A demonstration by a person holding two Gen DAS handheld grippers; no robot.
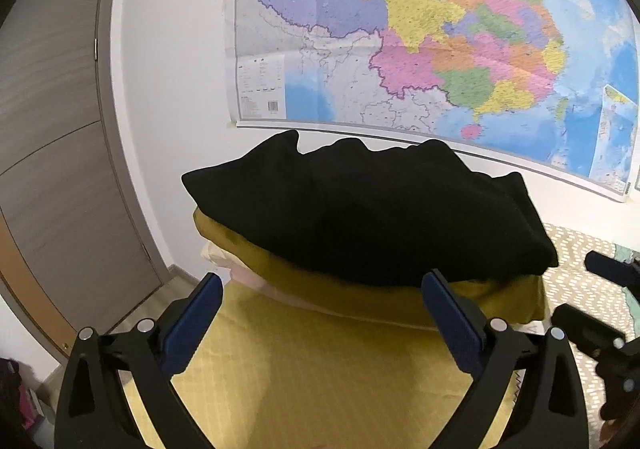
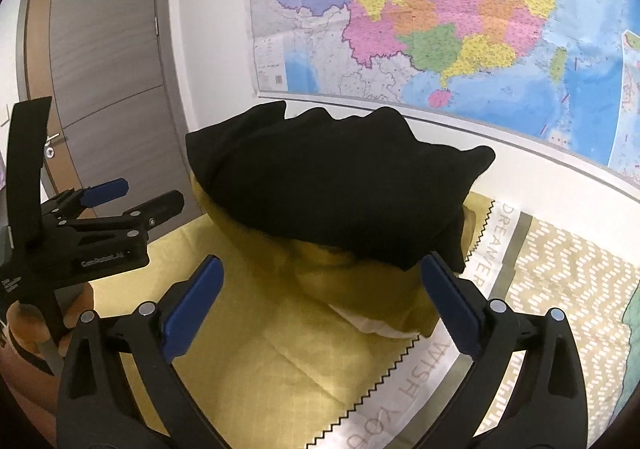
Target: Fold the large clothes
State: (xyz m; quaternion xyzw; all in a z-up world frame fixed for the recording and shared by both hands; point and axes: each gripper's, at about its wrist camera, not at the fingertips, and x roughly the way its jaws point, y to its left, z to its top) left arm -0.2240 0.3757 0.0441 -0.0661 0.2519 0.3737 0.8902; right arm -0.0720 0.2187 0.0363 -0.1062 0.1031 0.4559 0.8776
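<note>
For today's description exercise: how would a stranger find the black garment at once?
Start at the big map on the wall. Just below it stands a stack of cloth, and the black garment lies on top. Under it is a mustard-yellow fold; it is the only black piece.

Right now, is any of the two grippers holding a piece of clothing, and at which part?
Nothing is held. The left gripper and the right gripper are both open, with the folded black garment lying beyond their fingertips on the pile.

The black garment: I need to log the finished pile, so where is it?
In both wrist views the black garment lies folded, centre frame, atop the mustard-yellow pillow on the bed, just below the wall map and ahead of both open grippers.
</note>
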